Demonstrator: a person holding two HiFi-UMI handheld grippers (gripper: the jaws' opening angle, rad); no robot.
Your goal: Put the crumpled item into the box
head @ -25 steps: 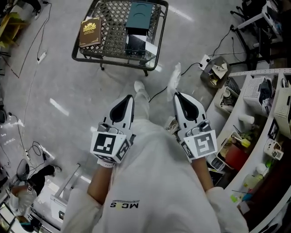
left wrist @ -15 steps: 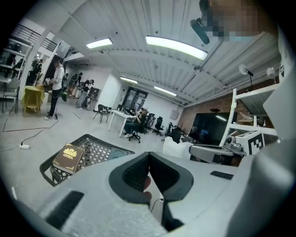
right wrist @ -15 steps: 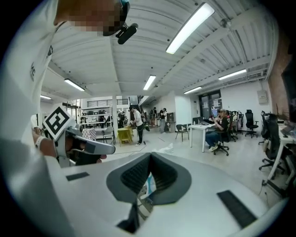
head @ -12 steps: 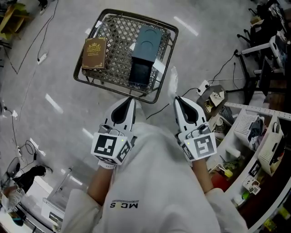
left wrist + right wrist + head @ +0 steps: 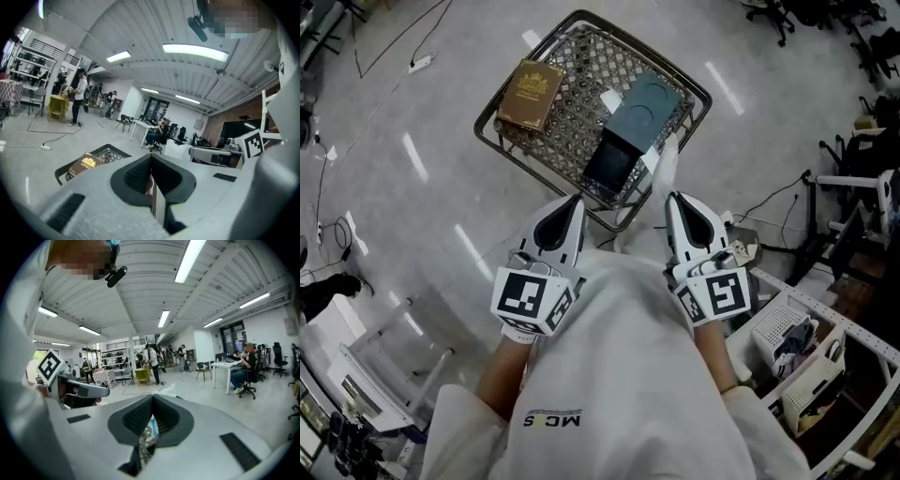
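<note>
- The crumpled item [image 5: 662, 167] is held pinched in the closed jaws of the right gripper [image 5: 673, 199], at centre frame.
- The left gripper [image 5: 573, 202] is seen with jaws pressed together, empty.
- The teal box [image 5: 649, 108] is laid in the wire basket [image 5: 581, 84], upper centre.

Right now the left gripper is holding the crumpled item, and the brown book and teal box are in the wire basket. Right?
Not quite: the right gripper holds the crumpled item, not the left gripper. The right gripper view shows it pinched between the fingers. The brown book and teal box are indeed in the wire basket.
</note>
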